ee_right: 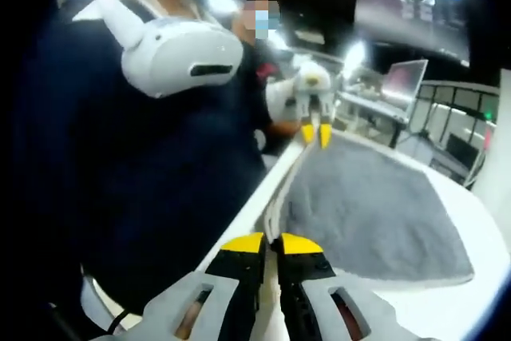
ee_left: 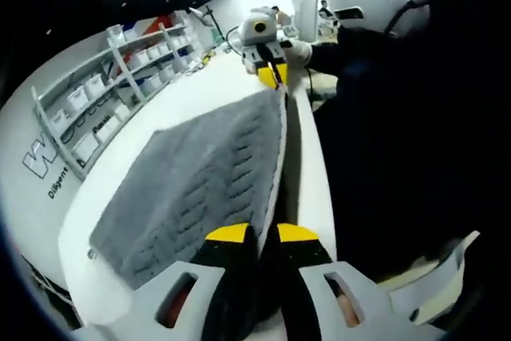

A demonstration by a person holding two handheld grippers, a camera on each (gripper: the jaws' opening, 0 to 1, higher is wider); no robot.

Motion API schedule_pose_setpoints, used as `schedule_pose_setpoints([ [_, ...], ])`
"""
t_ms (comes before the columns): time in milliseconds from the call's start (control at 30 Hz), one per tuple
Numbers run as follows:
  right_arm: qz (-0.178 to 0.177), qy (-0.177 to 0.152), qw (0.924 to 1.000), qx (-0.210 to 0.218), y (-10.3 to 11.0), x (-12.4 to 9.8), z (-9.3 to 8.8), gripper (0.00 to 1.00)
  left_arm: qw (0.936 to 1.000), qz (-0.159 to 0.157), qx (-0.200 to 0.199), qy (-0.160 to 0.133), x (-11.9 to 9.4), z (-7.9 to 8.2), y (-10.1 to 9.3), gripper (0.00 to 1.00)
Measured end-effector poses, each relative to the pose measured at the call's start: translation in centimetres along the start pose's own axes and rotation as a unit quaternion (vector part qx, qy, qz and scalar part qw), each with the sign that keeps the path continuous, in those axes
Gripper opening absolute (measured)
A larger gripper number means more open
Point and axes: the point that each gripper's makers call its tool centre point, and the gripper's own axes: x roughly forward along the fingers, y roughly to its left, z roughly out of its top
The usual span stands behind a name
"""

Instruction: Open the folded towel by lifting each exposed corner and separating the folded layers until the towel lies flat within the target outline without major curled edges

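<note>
Both the left gripper (ee_left: 263,233) and the right gripper (ee_right: 271,243) are pinching shut on opposite corners of the grey towel (ee_left: 200,181), spread on the white table (ee_left: 192,97); uneven pulling risks curling an edge.

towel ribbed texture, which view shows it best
The left gripper view: the grey towel spreads wide there, its rows of ribs sharp, lying on the white table. In the right gripper view the towel looks blurred and smooth, though its far corner shows better. Both grippers pinch its near edge.
</note>
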Motion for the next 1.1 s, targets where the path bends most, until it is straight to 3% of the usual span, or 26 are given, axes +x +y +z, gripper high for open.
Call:
schedule_pose_setpoints([
  [167,-0.036,-0.033,0.9987,-0.012,-1.3,-1.1,1.2,0.03,0.9998,0.005,-0.001,-0.02,-0.1,0.5,0.2,0.19],
  [233,-0.073,-0.036,0.9962,-0.03,-2.8,-1.5,1.5,0.05,0.9995,0.009,0.0,-0.03,-0.4,0.6,0.4,0.2],
  [333,-0.173,-0.002,0.9813,-0.085,-6.9,-2.7,1.1,0.05,0.9988,0.021,-0.003,-0.044,-0.7,1.0,1.0,0.21],
  [433,-0.215,0.007,0.9761,-0.034,-9.8,-3.6,0.6,0.1,0.9983,0.025,-0.006,-0.053,-1.0,1.2,1.0,0.23],
  [567,-0.245,-0.027,0.9692,0.013,-12.6,-4.5,1.2,0.12,0.9971,0.032,-0.024,-0.065,-1.4,1.4,1.2,0.24],
  [633,-0.255,-0.035,0.9654,0.041,-12.0,-4.3,1.0,0.15,0.9973,0.039,-0.027,-0.056,-1.6,0.9,1.4,0.25],
  [667,-0.284,-0.006,0.9579,0.044,-14.0,-5.7,0.3,0.16,0.9974,0.041,-0.028,-0.053,-1.7,0.7,1.4,0.25],
  [800,-0.342,0.025,0.9353,0.087,-14.9,-7.3,-1.4,0.15,0.9969,0.054,-0.028,-0.049,-2.0,0.0,1.7,0.24],
  [867,-0.322,-0.009,0.9405,0.109,-18.1,-6.2,-0.5,0.15,0.997,0.057,-0.029,-0.044,-2.0,-0.4,1.9,0.23],
  [900,-0.32,-0.01,0.9403,0.115,-18.5,-6.3,-0.7,0.15,0.997,0.056,-0.03,-0.043,-2.0,-0.5,1.9,0.23],
  [933,-0.321,-0.011,0.9391,0.121,-20.5,-7.2,-1.2,0.15,0.9971,0.056,-0.03,-0.043,-2.0,-0.5,1.8,0.22],
  [967,-0.334,0.001,0.9347,0.121,-21.5,-7.8,-1.8,0.15,0.9971,0.055,-0.029,-0.043,-2.0,-0.5,1.8,0.22],
  [1033,-0.343,0.014,0.9311,0.123,-22.1,-7.7,-2.3,0.15,0.9971,0.056,-0.028,-0.043,-2.0,-0.5,1.8,0.22],
  [1100,-0.334,0.005,0.9326,0.137,-22.2,-7.2,-2.3,0.16,0.9971,0.056,-0.027,-0.043,-2.0,-0.5,1.8,0.23],
])
